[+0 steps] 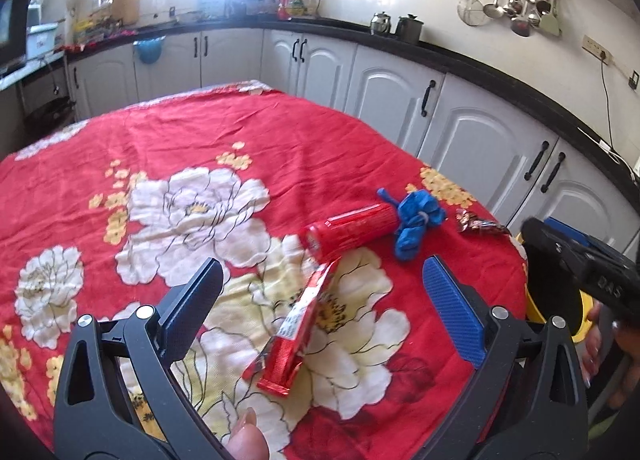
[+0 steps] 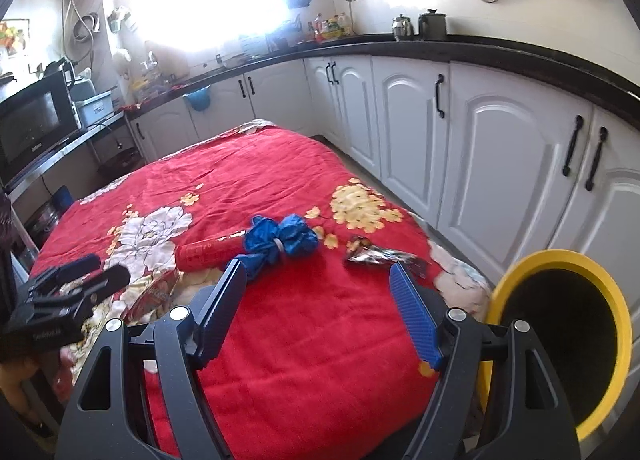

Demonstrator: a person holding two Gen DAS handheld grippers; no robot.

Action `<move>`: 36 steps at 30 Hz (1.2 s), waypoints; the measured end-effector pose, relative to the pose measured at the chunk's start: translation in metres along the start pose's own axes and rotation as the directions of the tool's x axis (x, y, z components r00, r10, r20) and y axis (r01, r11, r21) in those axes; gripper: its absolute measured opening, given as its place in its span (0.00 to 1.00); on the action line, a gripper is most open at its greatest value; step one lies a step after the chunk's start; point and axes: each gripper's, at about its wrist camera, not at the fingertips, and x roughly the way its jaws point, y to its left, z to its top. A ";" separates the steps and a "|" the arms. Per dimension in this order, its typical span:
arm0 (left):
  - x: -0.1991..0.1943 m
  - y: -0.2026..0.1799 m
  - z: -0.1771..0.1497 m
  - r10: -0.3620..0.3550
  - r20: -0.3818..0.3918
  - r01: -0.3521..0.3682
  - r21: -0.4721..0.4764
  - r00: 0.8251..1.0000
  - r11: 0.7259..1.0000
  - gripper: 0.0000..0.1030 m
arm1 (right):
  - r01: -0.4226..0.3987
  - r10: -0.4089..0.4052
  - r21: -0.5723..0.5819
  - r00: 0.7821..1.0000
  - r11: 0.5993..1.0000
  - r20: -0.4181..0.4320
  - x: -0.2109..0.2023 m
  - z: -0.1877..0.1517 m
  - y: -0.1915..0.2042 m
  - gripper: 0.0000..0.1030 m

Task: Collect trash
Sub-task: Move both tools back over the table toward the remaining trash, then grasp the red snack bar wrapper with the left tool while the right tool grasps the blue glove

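Taking the red floral cloth (image 1: 224, 131) over the table as the landmark, four bits of trash lie on its near half. A flat red wrapper (image 1: 298, 324) with white lettering too blurred to read lies closest to the near edge, between the spread fingers of the left gripper (image 1: 320, 300), whose jaws stand wide apart and hold nothing. Just beyond it, toward the cloth's middle, lies a red tube-shaped pack (image 1: 352, 234); its print cannot be made out in either view. A knotted blue plastic bag (image 1: 416, 221), tied with a pale band, touches the tube's far end. Farther toward the cloth's right edge, apart from the bag, sits a crumpled dark foil wrapper (image 2: 380, 256), its markings illegible. The right gripper (image 2: 320, 300) hovers over the cloth's near right part, jaws parted and empty, with the blue bag and the foil wrapper ahead of its tips. Off the cloth's right edge stands a bin with a yellow rim (image 2: 568, 256) and a dark inside. The only partly legible writing is on the right gripper's black body in the left view, something like "DAS", and a small brand mark on the black microwave (image 2: 36, 127) beyond the cloth's left side, too small to read.
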 end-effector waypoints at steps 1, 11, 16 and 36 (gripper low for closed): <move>0.002 0.002 -0.001 -0.005 -0.008 0.005 -0.005 1.000 1.000 0.89 | -0.001 0.001 -0.001 1.000 1.000 -0.007 0.005 0.001 0.002 0.70; 0.022 0.001 -0.012 -0.045 -0.079 0.045 0.002 0.996 0.999 0.73 | -0.015 0.016 0.006 0.996 1.000 -0.090 0.066 0.018 0.009 0.57; 0.036 0.007 -0.020 -0.047 -0.128 0.045 -0.018 0.991 0.999 0.60 | -0.022 0.024 0.021 0.990 1.000 -0.136 0.096 0.027 0.006 0.48; 0.047 0.011 -0.027 -0.070 -0.181 0.064 -0.042 0.981 0.997 0.14 | -0.090 0.100 0.064 0.978 0.994 -0.184 0.101 0.011 -0.005 0.03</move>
